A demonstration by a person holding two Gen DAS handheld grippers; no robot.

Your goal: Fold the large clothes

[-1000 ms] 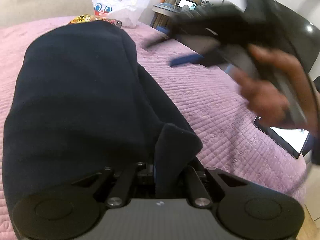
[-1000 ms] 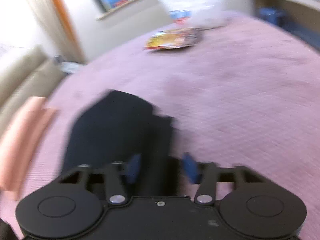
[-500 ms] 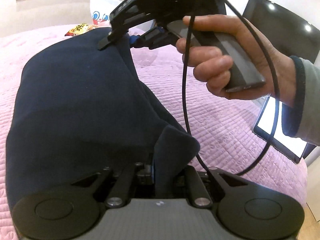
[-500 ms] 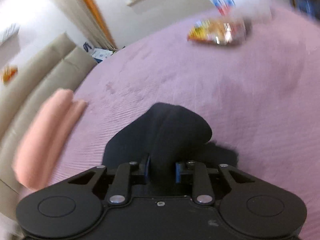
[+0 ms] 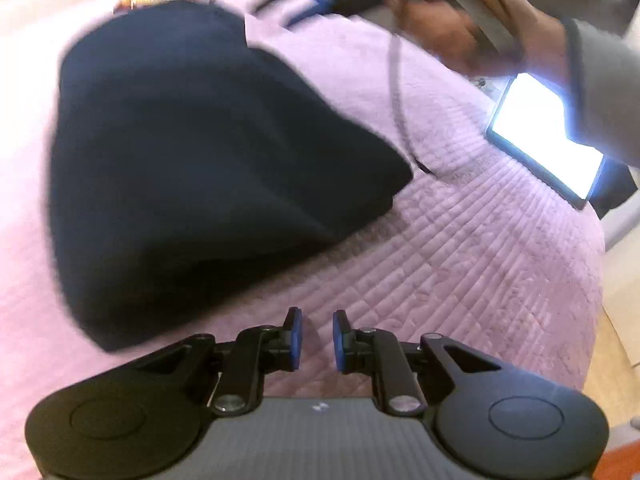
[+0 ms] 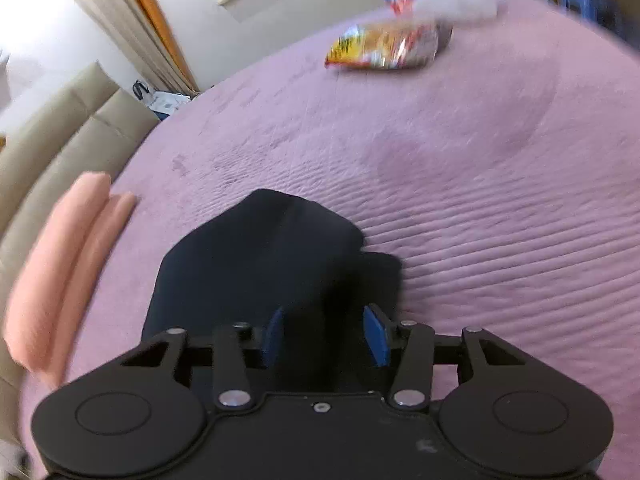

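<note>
Navy folded garment [image 5: 192,168] lies on the pink quilted bed [image 5: 460,272], ahead and left of the left gripper [image 5: 316,338]; its fingers have just been opening, narrow gap, nothing between. Right gripper [image 6: 326,334] fingers have just been opening too, standing apart over the garment's near edge, blue pads [image 6: 376,334] not pressing it. Snack bag [image 6: 384,46] far ahead.

Both cameras ride close above the bed [image 5: 460,280], looking forward and down past their own tool. The left view faces the screen [image 5: 548,140] side; the right faces the sofa [image 6: 60,148]. Both share the dark garment [image 5: 192,160] and snack bag [image 6: 384,46].
</note>
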